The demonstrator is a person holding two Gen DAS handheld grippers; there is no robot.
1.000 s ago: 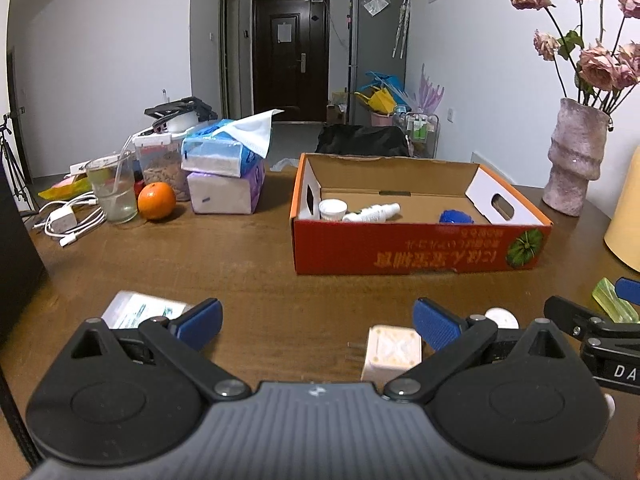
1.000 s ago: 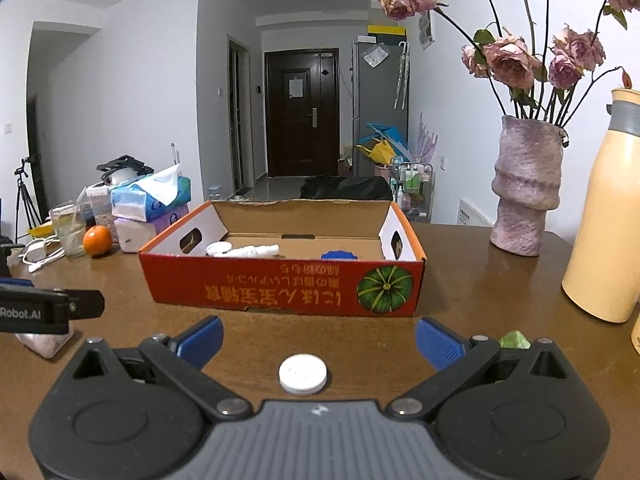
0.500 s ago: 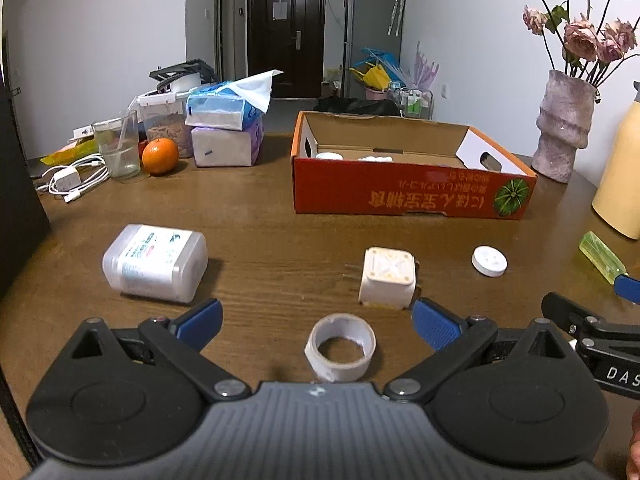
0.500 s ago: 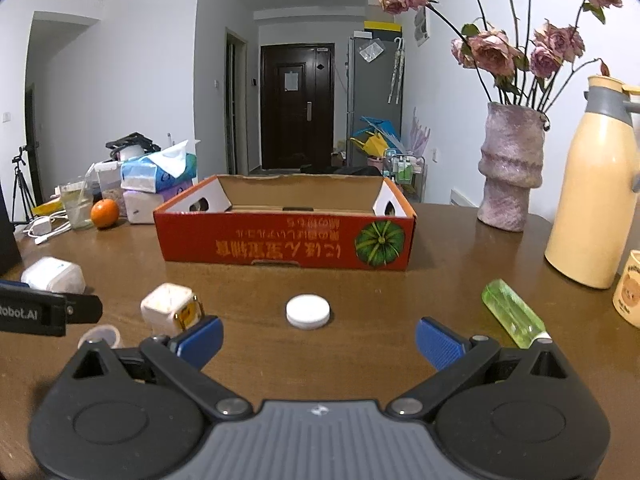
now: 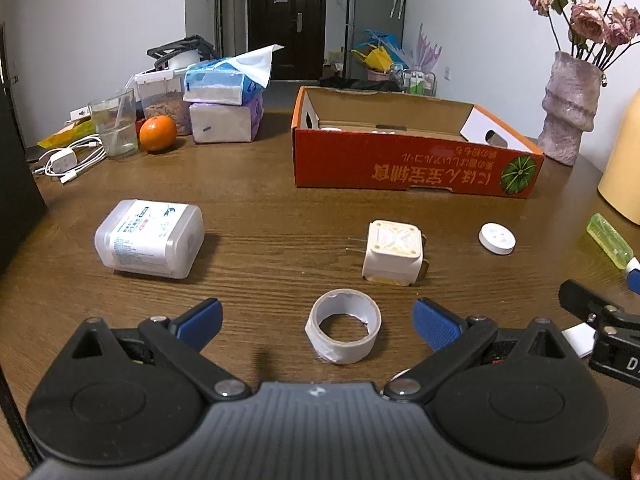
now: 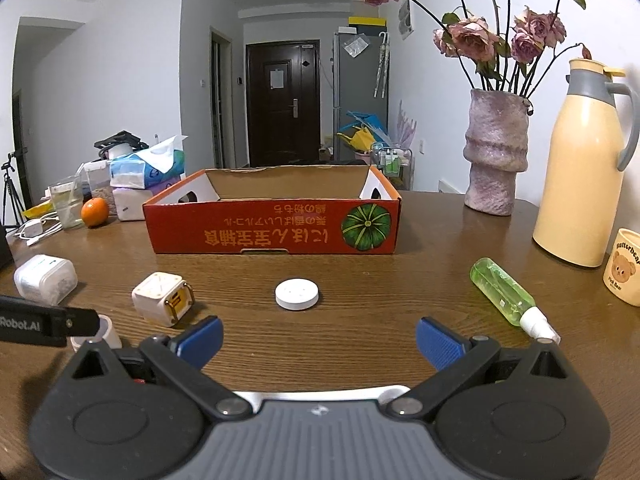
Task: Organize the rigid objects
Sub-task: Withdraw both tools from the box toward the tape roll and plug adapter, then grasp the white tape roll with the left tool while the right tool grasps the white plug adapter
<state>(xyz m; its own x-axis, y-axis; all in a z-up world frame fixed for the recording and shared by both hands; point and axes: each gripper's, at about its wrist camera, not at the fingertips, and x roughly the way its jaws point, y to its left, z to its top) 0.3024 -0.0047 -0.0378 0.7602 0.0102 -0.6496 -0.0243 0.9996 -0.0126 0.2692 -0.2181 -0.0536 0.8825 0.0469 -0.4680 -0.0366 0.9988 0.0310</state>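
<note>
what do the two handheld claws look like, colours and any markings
Both match: a black body with two round hubs, a ribbed grey centre, and black linkage arms ending in blue ribbed pads. The left claw shows white "Robot.AI" lettering on its side in the right wrist view. The right claw looks the same.

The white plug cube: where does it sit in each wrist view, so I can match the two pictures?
Left wrist: plug cube right of centre, beyond the tape roll, left of the white disc.
Right wrist: plug cube lower left, left of the same disc.
Shared landmark: the red box behind it in both.
</note>
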